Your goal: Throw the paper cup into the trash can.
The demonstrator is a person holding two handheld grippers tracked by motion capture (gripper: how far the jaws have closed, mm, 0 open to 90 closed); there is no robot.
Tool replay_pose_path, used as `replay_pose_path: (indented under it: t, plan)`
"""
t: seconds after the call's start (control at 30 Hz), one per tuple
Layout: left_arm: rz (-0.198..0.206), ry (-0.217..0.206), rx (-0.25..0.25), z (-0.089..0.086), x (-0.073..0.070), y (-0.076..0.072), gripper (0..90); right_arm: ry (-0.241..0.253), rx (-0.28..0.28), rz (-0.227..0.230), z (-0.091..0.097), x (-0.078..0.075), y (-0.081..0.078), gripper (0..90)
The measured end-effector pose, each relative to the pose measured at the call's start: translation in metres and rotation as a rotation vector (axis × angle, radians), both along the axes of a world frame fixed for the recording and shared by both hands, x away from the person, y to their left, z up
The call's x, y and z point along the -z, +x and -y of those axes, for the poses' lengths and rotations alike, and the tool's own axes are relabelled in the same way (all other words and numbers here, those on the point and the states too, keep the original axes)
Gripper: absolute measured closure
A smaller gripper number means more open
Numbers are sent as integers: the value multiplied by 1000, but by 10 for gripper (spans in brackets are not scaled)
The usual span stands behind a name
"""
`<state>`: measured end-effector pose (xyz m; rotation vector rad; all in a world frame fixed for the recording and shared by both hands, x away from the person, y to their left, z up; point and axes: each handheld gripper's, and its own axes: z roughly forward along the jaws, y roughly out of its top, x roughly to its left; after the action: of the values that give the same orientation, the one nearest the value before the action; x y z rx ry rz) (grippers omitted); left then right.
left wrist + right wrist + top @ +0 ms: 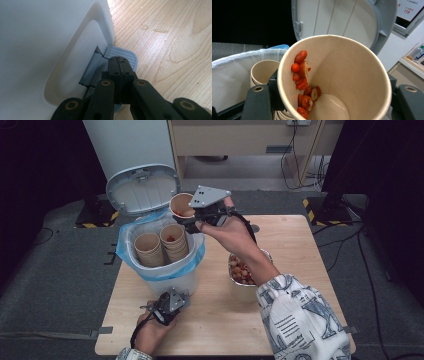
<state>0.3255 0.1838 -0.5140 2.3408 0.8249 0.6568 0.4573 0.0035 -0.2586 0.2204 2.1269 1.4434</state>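
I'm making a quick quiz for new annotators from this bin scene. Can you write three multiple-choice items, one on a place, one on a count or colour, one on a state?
1. Where do the left gripper's jaws rest?
A. On the bin's foot pedal
B. Inside the bin
C. On the metal bowl

2. What colour is the bag lining the bin?
A. Black
B. Blue
C. Green

3. What state is the bin's lid in?
A. Shut
B. Lying on the table
C. Raised open

Answers:
1. A: the left gripper view shows the shut jaws on the ribbed grey pedal at the bin's base.
2. B: in the high view a blue liner folds over the rim.
3. C: the lid stands up behind the bin, while the right gripper holds a paper cup with red fruit bits above the cup stacks.
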Motion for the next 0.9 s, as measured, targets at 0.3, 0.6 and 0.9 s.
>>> replay_pose_path:
  t: [0.3,0.6,0.9]
  plan:
    - [-1,-1,0,0,0,0,897,4,-16,-30,-5,4,-1,319]
    - [0,-1,2,0,0,0,898,-2,-73,-83,-18,17,-3,317]
    - [-5,-5,0,0,0,0,897,-11,-122,-143,-30,28,-7,314]
